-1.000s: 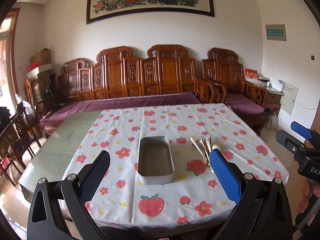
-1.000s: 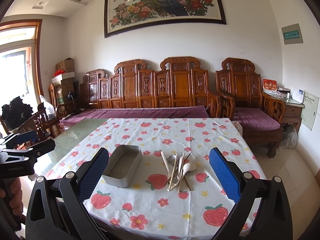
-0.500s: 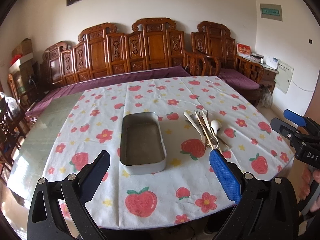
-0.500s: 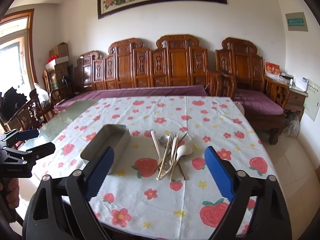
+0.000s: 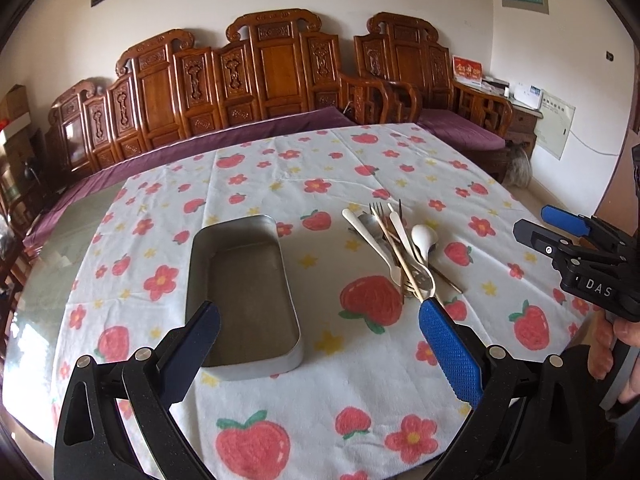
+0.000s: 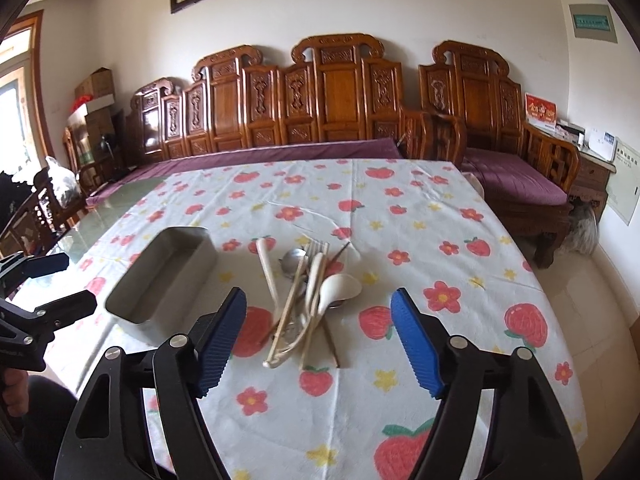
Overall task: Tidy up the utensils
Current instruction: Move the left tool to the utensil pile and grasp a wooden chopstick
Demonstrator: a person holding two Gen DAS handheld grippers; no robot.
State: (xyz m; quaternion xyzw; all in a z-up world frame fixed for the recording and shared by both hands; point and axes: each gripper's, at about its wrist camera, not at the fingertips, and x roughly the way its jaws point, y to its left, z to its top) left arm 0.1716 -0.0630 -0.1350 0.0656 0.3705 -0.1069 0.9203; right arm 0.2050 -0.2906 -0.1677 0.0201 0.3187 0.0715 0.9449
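A table (image 5: 328, 408) covered by a strawberry-print cloth (image 6: 420, 208) is seen, its near edge below both grippers. The metal tray (image 5: 244, 280) is placed left of centre, the utensil pile (image 6: 304, 296) just beside it, bare cloth all around. The left gripper (image 5: 320, 316) is spread wide, empty; the right gripper (image 6: 318, 308) is closing, nothing held.

Our right gripper (image 6: 318, 336) over the utensil pile

Our fingers (image 6: 416, 344) are closing with nothing between them; the pile of utensils (image 6: 304, 296) lies at twelve o'clock on the worktop (image 6: 400, 216). The metal tin (image 6: 160, 280) sits at ten o'clock, the left gripper (image 6: 40, 300) at nine.
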